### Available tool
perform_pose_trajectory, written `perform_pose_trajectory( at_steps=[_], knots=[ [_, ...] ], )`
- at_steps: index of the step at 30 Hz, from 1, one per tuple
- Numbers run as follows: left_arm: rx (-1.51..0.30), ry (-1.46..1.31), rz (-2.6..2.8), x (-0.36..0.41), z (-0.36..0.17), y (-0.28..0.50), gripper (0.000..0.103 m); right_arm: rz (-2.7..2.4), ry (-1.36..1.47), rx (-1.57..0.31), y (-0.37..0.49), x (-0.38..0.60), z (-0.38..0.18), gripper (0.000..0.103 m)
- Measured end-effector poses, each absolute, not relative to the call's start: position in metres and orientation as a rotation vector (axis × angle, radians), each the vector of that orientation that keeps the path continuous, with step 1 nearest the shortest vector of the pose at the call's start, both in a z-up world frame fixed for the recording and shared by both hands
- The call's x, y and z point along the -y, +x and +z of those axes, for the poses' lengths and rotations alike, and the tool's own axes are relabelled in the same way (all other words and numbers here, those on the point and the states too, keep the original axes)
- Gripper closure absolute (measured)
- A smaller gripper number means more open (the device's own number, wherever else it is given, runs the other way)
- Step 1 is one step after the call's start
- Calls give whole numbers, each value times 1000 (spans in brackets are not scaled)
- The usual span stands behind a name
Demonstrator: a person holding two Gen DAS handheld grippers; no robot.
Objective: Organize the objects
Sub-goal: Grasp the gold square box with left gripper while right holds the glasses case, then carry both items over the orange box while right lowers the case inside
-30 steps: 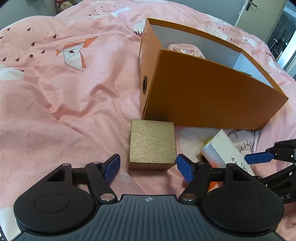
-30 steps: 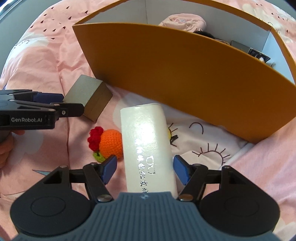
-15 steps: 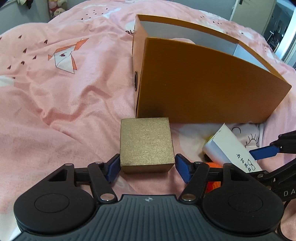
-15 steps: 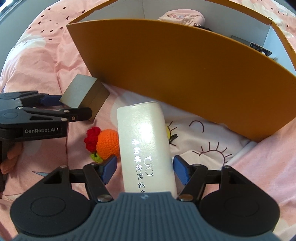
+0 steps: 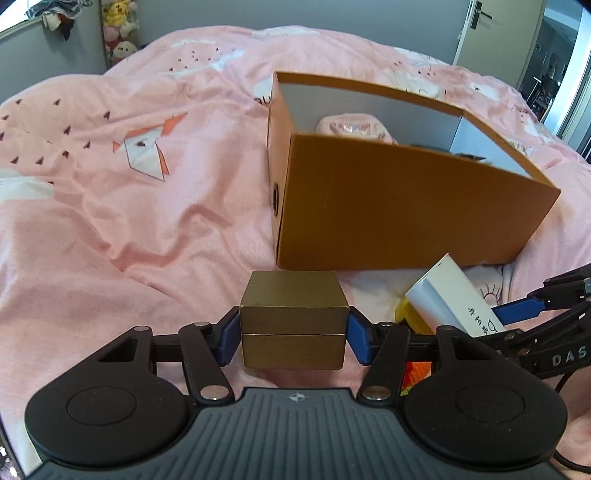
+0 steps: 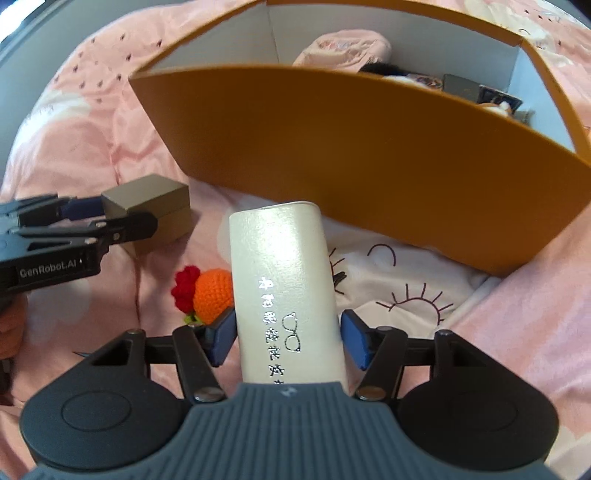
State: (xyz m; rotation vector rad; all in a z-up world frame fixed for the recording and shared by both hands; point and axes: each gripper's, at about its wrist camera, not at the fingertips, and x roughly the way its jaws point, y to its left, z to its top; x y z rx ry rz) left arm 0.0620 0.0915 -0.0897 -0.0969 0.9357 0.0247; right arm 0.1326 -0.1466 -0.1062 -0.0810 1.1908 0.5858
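My left gripper (image 5: 293,338) is shut on a small gold box (image 5: 293,325) and holds it off the pink bedding, in front of the open orange cardboard box (image 5: 399,221). My right gripper (image 6: 288,343) is shut on a white glasses case (image 6: 282,280) with silver lettering, held above the bedding before the orange box (image 6: 369,155). The gold box also shows in the right wrist view (image 6: 155,210), held by the left gripper (image 6: 92,221). The white case shows at the right of the left wrist view (image 5: 454,295).
An orange and red crochet toy (image 6: 207,295) lies on the bedding under the white case. The orange box holds a pink pouch (image 6: 343,48) and several dark items (image 6: 480,92). Plush toys (image 5: 118,33) stand by the far wall.
My left gripper closed on the gold box and lifted it. My right gripper lifted the white case higher toward the orange box, so more of the box's inside shows.
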Motion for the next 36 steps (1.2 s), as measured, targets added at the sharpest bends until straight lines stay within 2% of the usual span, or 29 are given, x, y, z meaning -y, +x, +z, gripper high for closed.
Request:
perform_pose_trajectory(
  at_steps=[6, 16, 25, 36],
  knots=[
    [-880, -89, 13, -86, -63, 55, 36, 617, 27, -1143, 125, 159, -80, 41],
    [-775, -62, -68, -61, -6, 50, 36, 692, 51, -976, 113, 162, -13, 41],
    [-714, -49, -130, -69, 42, 80, 36, 699, 78, -857, 149, 149, 46, 41],
    [-802, -26, -118, -108, 55, 164, 36, 589, 236, -932, 252, 121, 38, 41]
  ],
)
